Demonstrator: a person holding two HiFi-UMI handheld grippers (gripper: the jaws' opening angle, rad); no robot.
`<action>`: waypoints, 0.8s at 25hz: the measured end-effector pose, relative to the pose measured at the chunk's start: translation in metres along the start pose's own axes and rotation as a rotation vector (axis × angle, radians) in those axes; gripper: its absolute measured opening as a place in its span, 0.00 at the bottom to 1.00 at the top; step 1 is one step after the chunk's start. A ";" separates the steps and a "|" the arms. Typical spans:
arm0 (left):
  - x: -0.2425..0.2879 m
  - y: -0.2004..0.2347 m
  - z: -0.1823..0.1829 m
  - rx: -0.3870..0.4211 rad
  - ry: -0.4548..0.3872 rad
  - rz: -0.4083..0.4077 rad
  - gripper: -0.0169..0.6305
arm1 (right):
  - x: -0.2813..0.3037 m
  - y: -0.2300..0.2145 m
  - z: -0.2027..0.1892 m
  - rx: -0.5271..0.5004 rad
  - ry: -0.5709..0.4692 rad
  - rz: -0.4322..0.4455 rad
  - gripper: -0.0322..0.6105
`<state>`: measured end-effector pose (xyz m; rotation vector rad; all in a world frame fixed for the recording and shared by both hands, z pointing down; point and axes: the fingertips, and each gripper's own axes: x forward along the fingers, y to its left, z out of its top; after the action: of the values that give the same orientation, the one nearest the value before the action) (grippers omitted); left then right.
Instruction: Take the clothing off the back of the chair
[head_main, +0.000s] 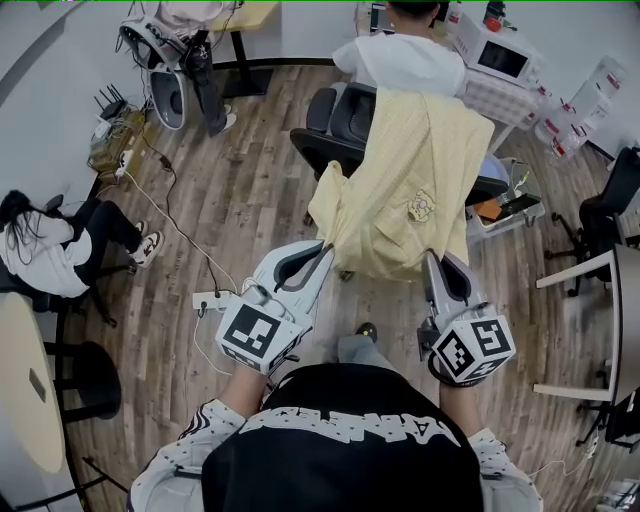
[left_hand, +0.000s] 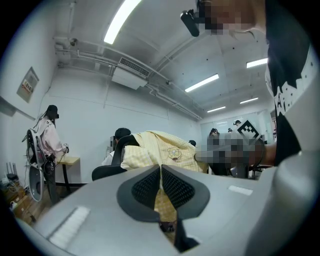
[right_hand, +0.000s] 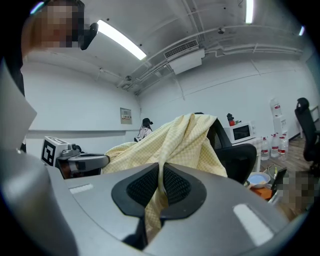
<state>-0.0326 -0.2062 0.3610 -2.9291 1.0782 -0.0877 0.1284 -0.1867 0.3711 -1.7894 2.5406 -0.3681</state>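
Nearest: left tool (head_main: 322, 252), jaws pinched tight on lower corner of yellow shirt (head_main: 410, 185). Beside it, right tool (head_main: 432, 260) likewise clamped on hem at other corner. Shirt runs from both tools up and over back of black chair (head_main: 335, 120), draped across top edge, not yet off. Just beyond chair: seated person (head_main: 405, 60) in white top.

Risks, my read: cloth snagging on chair top if pulled low; chair dragged along with it; thin pinch slipping under tension.
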 end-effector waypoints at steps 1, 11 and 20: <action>-0.004 0.000 -0.001 -0.003 -0.002 0.003 0.04 | -0.002 0.001 -0.001 -0.006 0.000 -0.007 0.11; -0.033 -0.010 0.000 0.003 -0.012 -0.005 0.04 | -0.030 0.012 -0.004 -0.088 0.009 -0.068 0.11; -0.049 -0.015 -0.011 -0.034 -0.030 -0.017 0.04 | -0.041 0.023 -0.011 -0.124 0.063 -0.095 0.11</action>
<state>-0.0604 -0.1629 0.3704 -2.9597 1.0614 -0.0263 0.1195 -0.1395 0.3723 -1.9782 2.5799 -0.2787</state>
